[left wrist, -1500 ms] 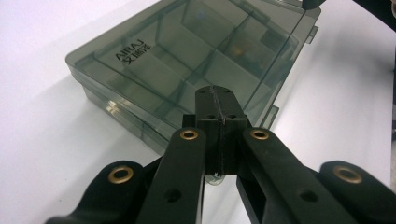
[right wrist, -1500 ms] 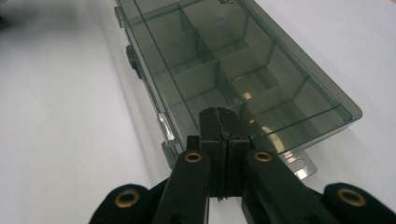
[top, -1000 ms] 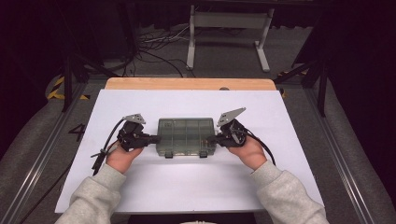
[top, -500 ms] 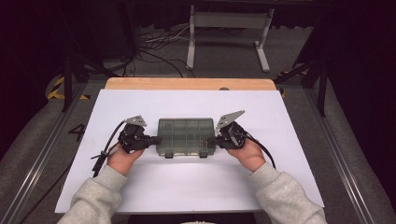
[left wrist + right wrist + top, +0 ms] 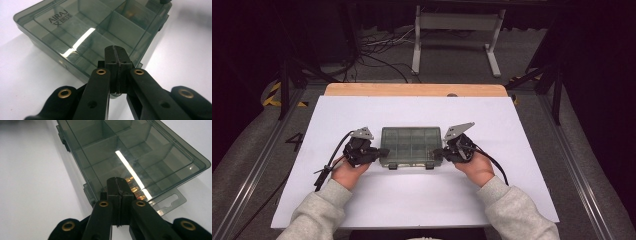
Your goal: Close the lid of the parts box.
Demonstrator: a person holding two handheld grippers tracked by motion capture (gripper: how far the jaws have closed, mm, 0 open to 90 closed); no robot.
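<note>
High view: the smoky translucent plastic compartment box (image 5: 408, 146) lies mid-tabletop (image 5: 362, 110), between both grippers. Left gripper view: left gripper (image 5: 116, 53) clenched empty at its short end. Right gripper view: right gripper (image 5: 117, 185) likewise; press inward evenly.

We see a smoky translucent organizer box (image 5: 408, 146), rectangular, lid shut, lying flat on the white table (image 5: 422, 200), long side across, roughly mid-table, nearer its front edge. Inner dividers show through the lid; "AIRAJ" embossed on top. Two latches on the front edge, hang tab at one end.
</note>
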